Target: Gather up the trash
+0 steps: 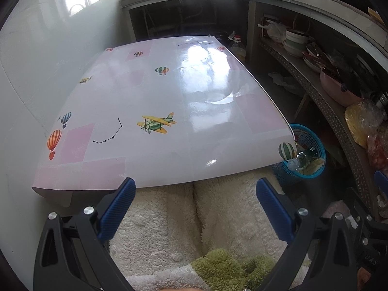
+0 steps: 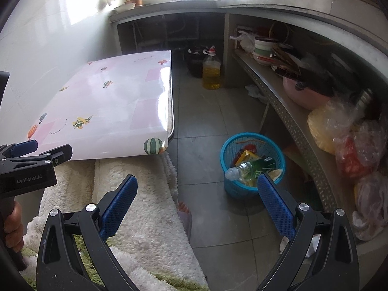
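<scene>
My left gripper [image 1: 195,194] is wide open and holds nothing. Its blue pads [image 1: 118,208] sit over my lap, which is covered in a fluffy white blanket [image 1: 169,218]. Right in front of it is the table [image 1: 150,97], with a shiny pink and white cover that has little planes and balloons on it. I see no trash on the part of the table top that shows. My right gripper [image 2: 197,191] is wide open too, and it holds nothing. It hangs over the gray tile floor [image 2: 201,126], just beside the blanket. The trash is in the blue basket [image 2: 278,155], which stands on the floor near the corner of the table and next to the low shelf [image 2: 286,111]. A clear plastic bottle [image 2: 245,169] lies tilted in the basket, with its cap end poking over the rim. There is a yellow and red wrapper [image 2: 249,156] in there as well. One of my right pads [image 2: 276,206] is in front of the basket's near side. Farther back on the floor stands a big jug of yellow oil [image 2: 211,72]. The shelf holds bowls [image 2: 265,47], a pink pot [image 2: 305,94] and some plastic bags [image 2: 344,131].
</scene>
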The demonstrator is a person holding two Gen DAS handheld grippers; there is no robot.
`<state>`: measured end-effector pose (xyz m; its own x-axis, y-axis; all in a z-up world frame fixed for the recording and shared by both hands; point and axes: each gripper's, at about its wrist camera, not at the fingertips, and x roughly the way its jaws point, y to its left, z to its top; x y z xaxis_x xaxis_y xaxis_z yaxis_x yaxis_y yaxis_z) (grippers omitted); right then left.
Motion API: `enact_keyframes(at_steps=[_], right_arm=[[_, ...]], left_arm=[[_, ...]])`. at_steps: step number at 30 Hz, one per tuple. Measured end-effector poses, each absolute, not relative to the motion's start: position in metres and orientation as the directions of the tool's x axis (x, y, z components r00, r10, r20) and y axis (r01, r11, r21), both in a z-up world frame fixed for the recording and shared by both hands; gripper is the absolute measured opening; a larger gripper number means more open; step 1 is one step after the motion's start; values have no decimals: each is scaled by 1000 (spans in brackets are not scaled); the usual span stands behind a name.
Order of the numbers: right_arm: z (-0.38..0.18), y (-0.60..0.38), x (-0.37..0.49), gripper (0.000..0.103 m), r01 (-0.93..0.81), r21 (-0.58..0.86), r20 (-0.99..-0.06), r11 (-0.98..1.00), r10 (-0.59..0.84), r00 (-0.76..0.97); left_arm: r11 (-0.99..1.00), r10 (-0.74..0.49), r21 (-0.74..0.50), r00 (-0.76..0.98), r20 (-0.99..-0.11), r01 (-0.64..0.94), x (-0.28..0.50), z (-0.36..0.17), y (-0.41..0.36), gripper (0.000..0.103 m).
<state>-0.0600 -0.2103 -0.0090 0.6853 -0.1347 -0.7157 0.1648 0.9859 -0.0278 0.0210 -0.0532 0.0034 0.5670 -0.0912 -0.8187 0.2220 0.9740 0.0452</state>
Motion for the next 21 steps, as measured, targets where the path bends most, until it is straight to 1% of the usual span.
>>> enact_keyframes(at_steps=[21], right_arm=[[-8, -211, -61, 95, 168, -22, -716, 986, -132, 686]], left_arm=[[974, -97, 37, 561, -822, 221, 17, 3, -54, 97]])
